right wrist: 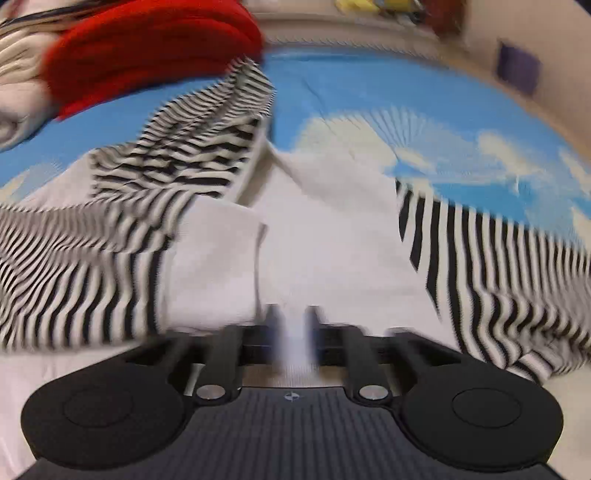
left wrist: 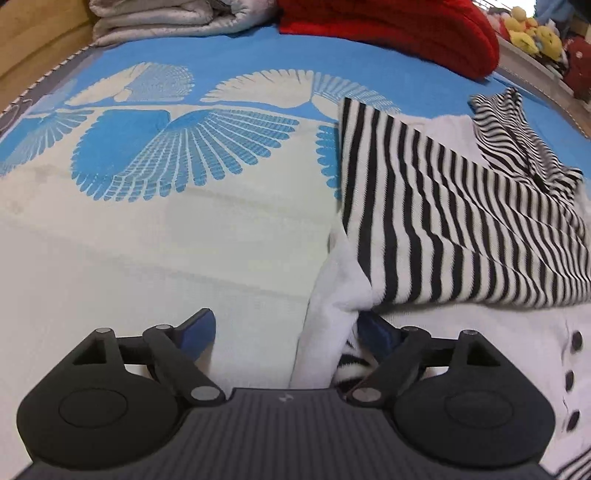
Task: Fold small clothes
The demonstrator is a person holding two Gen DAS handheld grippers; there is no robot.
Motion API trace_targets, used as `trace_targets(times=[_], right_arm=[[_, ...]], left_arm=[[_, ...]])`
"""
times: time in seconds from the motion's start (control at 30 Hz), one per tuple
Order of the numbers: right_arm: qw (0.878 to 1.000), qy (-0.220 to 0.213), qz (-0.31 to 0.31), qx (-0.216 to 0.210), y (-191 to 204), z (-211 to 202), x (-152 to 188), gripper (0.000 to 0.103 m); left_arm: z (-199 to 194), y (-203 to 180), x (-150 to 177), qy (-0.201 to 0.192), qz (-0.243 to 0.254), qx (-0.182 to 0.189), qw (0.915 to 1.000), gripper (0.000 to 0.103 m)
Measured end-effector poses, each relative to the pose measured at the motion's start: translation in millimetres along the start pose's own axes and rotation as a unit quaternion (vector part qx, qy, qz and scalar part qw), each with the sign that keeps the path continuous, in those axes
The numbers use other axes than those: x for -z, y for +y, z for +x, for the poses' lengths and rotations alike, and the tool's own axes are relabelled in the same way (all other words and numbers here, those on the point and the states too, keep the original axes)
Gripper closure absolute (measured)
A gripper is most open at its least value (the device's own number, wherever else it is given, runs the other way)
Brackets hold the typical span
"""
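Observation:
A small white garment with black-and-white striped sleeves and hood (left wrist: 443, 221) lies on the blue and white bedspread, one striped sleeve folded across it. My left gripper (left wrist: 288, 332) is open at the garment's left edge, and its right finger (left wrist: 376, 332) is tucked under the white cloth. In the blurred right wrist view the same garment (right wrist: 314, 240) fills the middle. My right gripper (right wrist: 293, 332) is shut on a fold of its white cloth.
A red knitted item (left wrist: 399, 29) and folded grey-white bedding (left wrist: 166, 18) lie at the far side of the bed. Yellow plush toys (left wrist: 532, 33) sit beyond the bed's right edge. The bedspread (left wrist: 166, 221) stretches to the left.

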State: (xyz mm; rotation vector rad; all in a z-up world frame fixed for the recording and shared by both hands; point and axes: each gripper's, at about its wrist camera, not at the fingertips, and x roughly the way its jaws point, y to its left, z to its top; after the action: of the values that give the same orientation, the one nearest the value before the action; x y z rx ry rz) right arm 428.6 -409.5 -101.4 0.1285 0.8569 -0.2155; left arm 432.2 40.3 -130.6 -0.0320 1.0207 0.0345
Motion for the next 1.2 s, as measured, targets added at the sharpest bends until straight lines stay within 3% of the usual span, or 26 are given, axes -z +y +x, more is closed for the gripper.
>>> trace_targets(times=[0.13,0.23,0.33,0.57,0.7,0.77,0.87,0.93,0.97,1.0,1.07,1.1,1.2], right_arm=[[0.999,0.01,0.028,-0.038,-16,-59,23,0.042],[0.996,0.011,0.032,-0.086,-15,-117,61,0.04],[0.996,-0.009,0.024,-0.089,-9,-165,105,0.039],[0.99,-0.039,0.116,-0.065,-16,-221,190,0.04],[0.991,-0.04,0.107,-0.065,-12,-243,213,0.04],[0.992,-0.044,0.098,-0.069,-8,-252,218,0.04],[0.991,-0.048,0.099,-0.081,-7,-261,221,0.04],[0.99,-0.048,0.106,-0.085,-8,-263,220,0.04],[0.989,-0.046,0.111,-0.084,-9,-263,219,0.04],[0.988,-0.047,0.117,-0.084,-10,-265,219,0.04],[0.987,-0.055,0.127,-0.087,-16,-272,219,0.04],[0.986,-0.061,0.131,-0.085,-21,-275,221,0.04],[0.987,-0.066,0.137,-0.054,-37,-277,226,0.04]], left_arm=[[-11,4,11,0.014,0.022,0.026,0.9993,0.014],[-31,1,31,0.034,0.058,0.092,0.9934,0.014],[-64,-1,57,0.034,0.084,0.142,0.9857,0.014],[-127,12,131,0.043,0.088,0.175,0.9797,0.017],[-153,8,161,0.031,0.122,0.172,0.9771,0.048],[-158,4,169,0.029,0.135,0.166,0.9764,0.053],[-151,-6,169,0.033,0.131,0.18,0.9744,0.051],[-134,-14,162,0.054,0.114,0.19,0.9737,0.04],[-123,-18,159,0.062,0.109,0.172,0.9771,0.038],[-113,-21,159,0.071,0.108,0.151,0.98,0.054],[-106,-15,161,0.082,0.09,0.151,0.981,0.095],[-112,-7,163,0.08,0.077,0.164,0.9802,0.1],[-144,24,178,0.047,0.081,0.162,0.9824,0.1]])
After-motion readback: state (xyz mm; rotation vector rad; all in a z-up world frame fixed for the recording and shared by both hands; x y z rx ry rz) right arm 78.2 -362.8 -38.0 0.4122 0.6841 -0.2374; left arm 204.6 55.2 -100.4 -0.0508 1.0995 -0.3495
